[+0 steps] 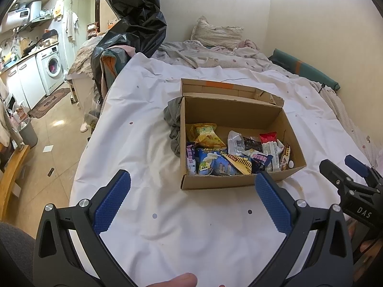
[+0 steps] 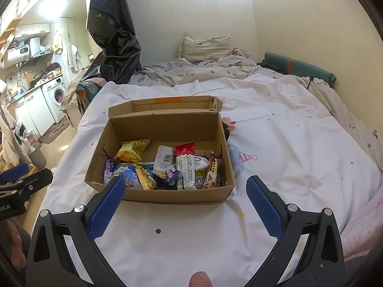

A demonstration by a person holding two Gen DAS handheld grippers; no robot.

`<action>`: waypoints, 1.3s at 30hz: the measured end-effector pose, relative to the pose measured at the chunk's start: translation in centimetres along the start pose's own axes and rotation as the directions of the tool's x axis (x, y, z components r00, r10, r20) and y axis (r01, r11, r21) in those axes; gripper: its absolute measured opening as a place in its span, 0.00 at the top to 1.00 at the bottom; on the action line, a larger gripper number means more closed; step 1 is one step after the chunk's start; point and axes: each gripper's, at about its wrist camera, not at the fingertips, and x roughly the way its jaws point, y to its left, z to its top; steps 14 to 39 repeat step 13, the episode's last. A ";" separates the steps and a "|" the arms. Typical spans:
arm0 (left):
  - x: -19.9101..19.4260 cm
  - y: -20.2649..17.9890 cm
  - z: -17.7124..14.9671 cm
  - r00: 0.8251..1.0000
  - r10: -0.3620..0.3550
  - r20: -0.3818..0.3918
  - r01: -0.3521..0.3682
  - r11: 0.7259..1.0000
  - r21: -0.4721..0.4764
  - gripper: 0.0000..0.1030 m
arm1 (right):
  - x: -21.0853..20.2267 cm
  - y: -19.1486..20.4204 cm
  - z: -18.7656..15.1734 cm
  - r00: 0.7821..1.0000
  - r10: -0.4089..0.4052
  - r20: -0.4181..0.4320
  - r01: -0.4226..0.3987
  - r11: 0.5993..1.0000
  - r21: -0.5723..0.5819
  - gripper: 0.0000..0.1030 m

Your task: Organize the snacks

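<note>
**Both claws empty, snacks wait in the box**

Your left claw [image 1: 192,191] and right claw [image 2: 185,193] both gape wide with nothing between the blue pads, hovering over the white sheet [image 2: 191,234] of the bed, just short of the cardboard box [image 2: 167,196]. The snacks [image 2: 165,167] lie heaped in the box's near half, lid flap folded back. Expect light, crinkly, slippery foil packets with crushable contents. Pinch each by a flat sealed edge or across its narrow width, gently. The upright red-and-white packet [image 2: 185,165] and the yellow bag [image 2: 132,153] on top look easiest to reach. The box itself is probably light and may slide on the soft bedding.
</note>
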 end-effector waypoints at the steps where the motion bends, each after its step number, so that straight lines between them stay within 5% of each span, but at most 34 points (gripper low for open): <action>1: 0.0 0.0 0.0 1.000 0.000 0.000 0.000 1.000 0.002 0.00 | -0.1 0.0 0.0 1.000 0.000 0.000 0.000 1.000 0.002 0.00; 39: 0.2 0.2 -0.1 1.000 -0.012 -0.012 0.012 1.000 -0.001 0.00 | -0.5 0.2 0.0 1.000 0.005 0.008 -0.005 1.000 0.012 0.00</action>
